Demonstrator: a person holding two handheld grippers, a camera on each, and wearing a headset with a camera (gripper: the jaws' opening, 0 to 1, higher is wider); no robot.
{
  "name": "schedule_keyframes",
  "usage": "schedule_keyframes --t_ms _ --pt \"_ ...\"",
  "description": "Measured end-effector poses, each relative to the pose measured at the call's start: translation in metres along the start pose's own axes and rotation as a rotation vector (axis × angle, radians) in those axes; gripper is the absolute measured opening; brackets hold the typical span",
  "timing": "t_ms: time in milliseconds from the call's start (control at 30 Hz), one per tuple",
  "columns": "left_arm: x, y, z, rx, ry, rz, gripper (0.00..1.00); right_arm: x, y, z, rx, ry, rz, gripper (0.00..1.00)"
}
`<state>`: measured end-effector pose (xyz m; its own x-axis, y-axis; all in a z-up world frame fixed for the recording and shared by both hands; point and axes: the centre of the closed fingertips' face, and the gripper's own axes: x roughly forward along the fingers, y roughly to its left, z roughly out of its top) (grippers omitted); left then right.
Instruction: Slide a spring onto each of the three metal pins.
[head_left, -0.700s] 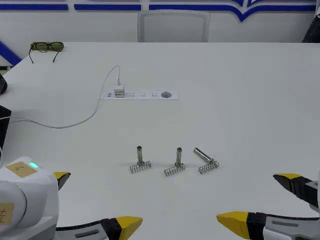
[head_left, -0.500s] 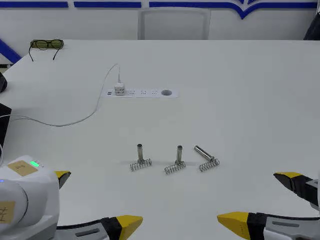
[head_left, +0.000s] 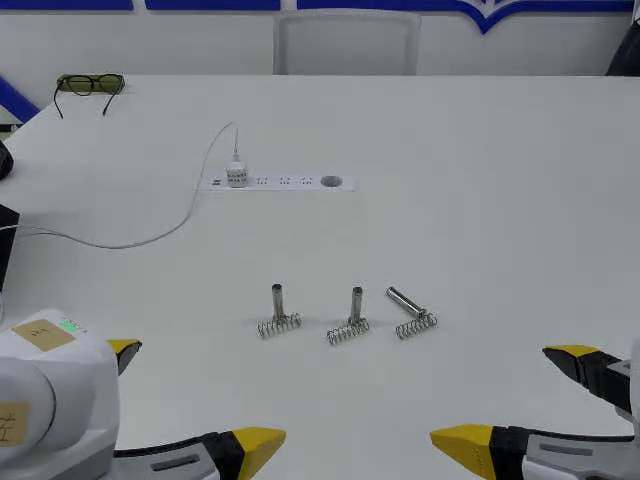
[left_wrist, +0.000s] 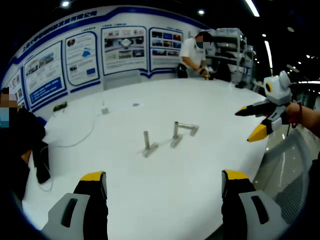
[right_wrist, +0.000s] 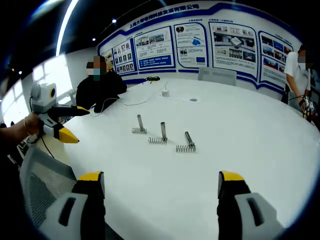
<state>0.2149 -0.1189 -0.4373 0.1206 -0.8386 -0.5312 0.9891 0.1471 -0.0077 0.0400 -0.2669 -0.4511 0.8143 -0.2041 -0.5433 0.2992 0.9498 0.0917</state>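
Three metal pins sit mid-table, each with a loose spring lying at its foot. The left pin (head_left: 277, 300) and middle pin (head_left: 356, 303) stand upright; the right pin (head_left: 404, 302) lies on its side. Their springs (head_left: 279, 326), (head_left: 348, 332), (head_left: 416, 326) lie flat on the table. My left gripper (head_left: 190, 398) hovers open near the front edge, well short of the pins. My right gripper (head_left: 515, 400) is open too, at the front right. The pins (left_wrist: 146, 140) appear far ahead of the open left gripper (left_wrist: 164, 180). The right gripper (right_wrist: 161, 180) faces the same row (right_wrist: 163, 130).
A white power strip (head_left: 275, 183) with a plugged charger and trailing cable (head_left: 150, 240) lies behind the pins. Dark glasses (head_left: 88, 84) rest at the far left corner. A chair (head_left: 345, 42) stands at the far edge. People stand and sit around the table (left_wrist: 150, 200).
The head camera has tilted slightly, so the picture has shifted. Pins, springs and both grippers have kept their places.
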Motion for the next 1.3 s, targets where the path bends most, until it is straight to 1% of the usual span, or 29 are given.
schedule_keyframes --t_ms 267,367,433,600,833,1033,1300 --pt "-0.001 -0.001 0.003 0.000 -0.008 0.001 0.97 0.000 0.001 -0.002 0.002 0.002 -0.003 0.94" --pt "-0.001 -0.001 0.004 0.001 -0.011 0.004 0.97 -0.001 -0.002 0.002 0.023 -0.023 -0.015 0.92" --pt "-0.001 -0.001 0.004 -0.001 -0.012 0.005 0.97 -0.001 -0.003 0.003 0.033 -0.023 -0.017 0.92" --pt "-0.001 -0.001 0.004 -0.003 -0.013 0.005 0.97 0.001 -0.005 0.004 0.026 -0.022 -0.018 0.91" --pt "0.000 -0.002 0.005 -0.004 -0.015 0.001 0.97 0.006 -0.010 0.009 0.012 -0.021 -0.023 0.88" --pt "0.001 -0.004 0.005 -0.004 -0.016 -0.002 0.97 0.012 -0.016 0.016 0.015 -0.027 -0.025 0.84" --pt "0.003 -0.004 0.006 -0.001 -0.025 0.000 0.96 0.022 -0.020 0.024 0.012 -0.027 -0.024 0.77"
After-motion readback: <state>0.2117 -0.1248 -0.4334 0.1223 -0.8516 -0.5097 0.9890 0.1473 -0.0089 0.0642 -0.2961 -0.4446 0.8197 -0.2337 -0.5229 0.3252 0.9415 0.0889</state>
